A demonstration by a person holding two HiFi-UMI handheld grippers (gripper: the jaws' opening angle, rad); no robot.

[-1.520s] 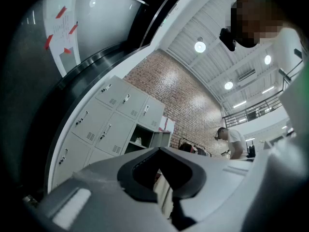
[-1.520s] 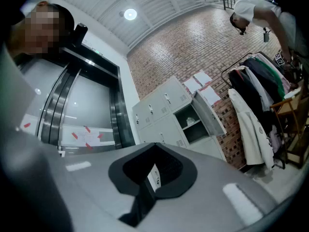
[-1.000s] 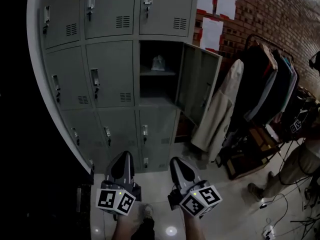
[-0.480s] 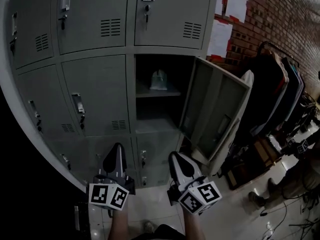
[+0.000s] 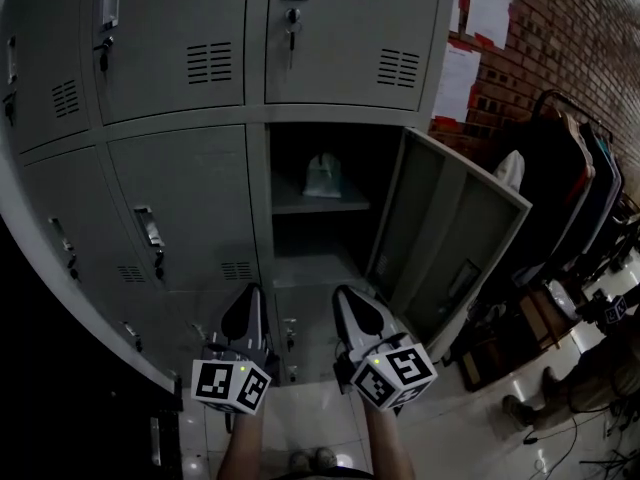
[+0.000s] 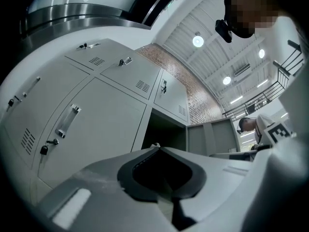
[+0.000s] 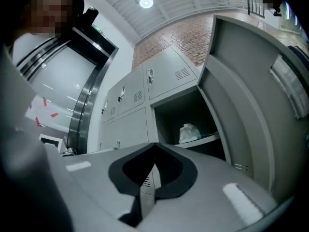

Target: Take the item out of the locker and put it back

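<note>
The grey locker bank fills the head view, with one middle compartment point(image 5: 315, 218) standing open and its door point(image 5: 450, 238) swung out to the right. A pale, crumpled bag-like item point(image 5: 322, 176) sits on the shelf inside; it also shows in the right gripper view point(image 7: 189, 133). My left gripper point(image 5: 248, 293) and right gripper point(image 5: 342, 295) are side by side below the opening, both pointing slightly upward at it and apart from it. Each one is shut with nothing held: the left gripper's tips point(image 6: 155, 146) meet, and the right gripper's tips point(image 7: 154, 144) meet too.
Shut lockers point(image 5: 180, 198) surround the open one. The open door point(image 7: 251, 95) juts out on the right side. A rack of hanging coats point(image 5: 570, 178) and a brick wall with pinned papers point(image 5: 490, 8) lie to the right. A person point(image 5: 600, 368) stands at lower right.
The lockers have come closer and the open compartment looks larger. Both grippers have advanced toward it and risen a little, still shut and empty.
</note>
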